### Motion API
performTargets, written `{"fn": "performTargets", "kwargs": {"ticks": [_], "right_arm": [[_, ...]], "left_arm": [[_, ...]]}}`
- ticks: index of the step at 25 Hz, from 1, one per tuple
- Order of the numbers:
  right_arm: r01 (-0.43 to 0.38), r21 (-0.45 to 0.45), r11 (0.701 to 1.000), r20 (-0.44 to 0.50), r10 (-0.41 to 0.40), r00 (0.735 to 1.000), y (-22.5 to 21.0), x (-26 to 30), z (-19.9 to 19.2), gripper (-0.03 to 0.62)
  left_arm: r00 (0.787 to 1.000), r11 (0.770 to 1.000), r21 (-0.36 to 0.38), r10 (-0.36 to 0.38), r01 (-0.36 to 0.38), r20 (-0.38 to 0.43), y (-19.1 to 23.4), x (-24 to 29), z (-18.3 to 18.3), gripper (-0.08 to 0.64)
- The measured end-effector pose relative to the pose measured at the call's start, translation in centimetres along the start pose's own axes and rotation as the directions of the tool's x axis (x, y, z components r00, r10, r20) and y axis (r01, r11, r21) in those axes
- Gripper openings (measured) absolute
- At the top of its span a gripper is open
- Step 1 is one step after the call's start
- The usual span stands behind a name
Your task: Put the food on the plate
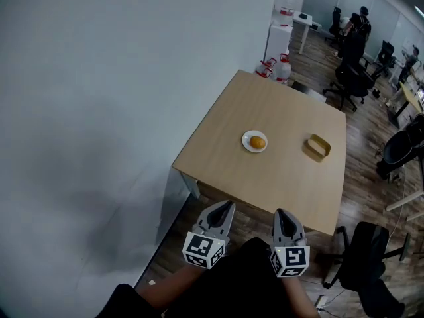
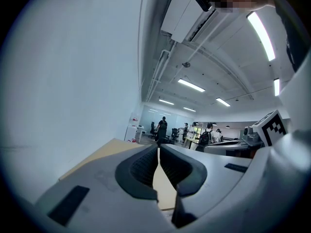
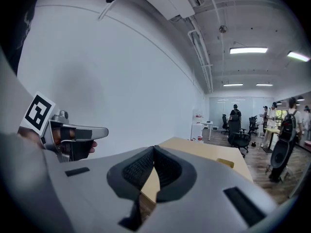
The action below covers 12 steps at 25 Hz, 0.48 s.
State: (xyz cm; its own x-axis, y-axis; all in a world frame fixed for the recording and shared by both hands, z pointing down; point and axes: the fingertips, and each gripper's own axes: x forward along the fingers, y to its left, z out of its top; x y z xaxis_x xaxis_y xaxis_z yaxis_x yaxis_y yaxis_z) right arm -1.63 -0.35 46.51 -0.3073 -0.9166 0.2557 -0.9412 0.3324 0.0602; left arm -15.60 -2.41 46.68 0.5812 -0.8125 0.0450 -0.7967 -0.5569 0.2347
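Tongs: your left gripper and right gripper both clenched, empty, short of the light wooden table | Food: round orange-brown piece already on small white round plate | Left to do: seemingly nothing

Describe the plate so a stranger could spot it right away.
Find the wooden table beside the white wall. Near its middle sits the plate: round and white, with an orange-brown food piece on it, unlike the rectangular tan container nearby.
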Motion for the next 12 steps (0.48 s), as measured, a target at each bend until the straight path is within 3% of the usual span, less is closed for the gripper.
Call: {"fn": "performTargets", "kwargs": {"ticks": [6,12], "right_arm": [[0.017,0.018,1.000,-0.001,-0.017,1.000,-1.0,-0.6,-0.3,0.060],[0.086,0.037,0.996,-0.009,-0.086,0.996,-3.5,-1.4,-0.3,0.060]], "left_arm": [[1.000,1.000,-0.005,-0.009,0.009,-0.004,-0.7,0.8,0.1,0.025],[0.999,0.999,-0.001,-0.035,0.035,-0.036,-2.1,2.3,-0.3,0.025]]}}
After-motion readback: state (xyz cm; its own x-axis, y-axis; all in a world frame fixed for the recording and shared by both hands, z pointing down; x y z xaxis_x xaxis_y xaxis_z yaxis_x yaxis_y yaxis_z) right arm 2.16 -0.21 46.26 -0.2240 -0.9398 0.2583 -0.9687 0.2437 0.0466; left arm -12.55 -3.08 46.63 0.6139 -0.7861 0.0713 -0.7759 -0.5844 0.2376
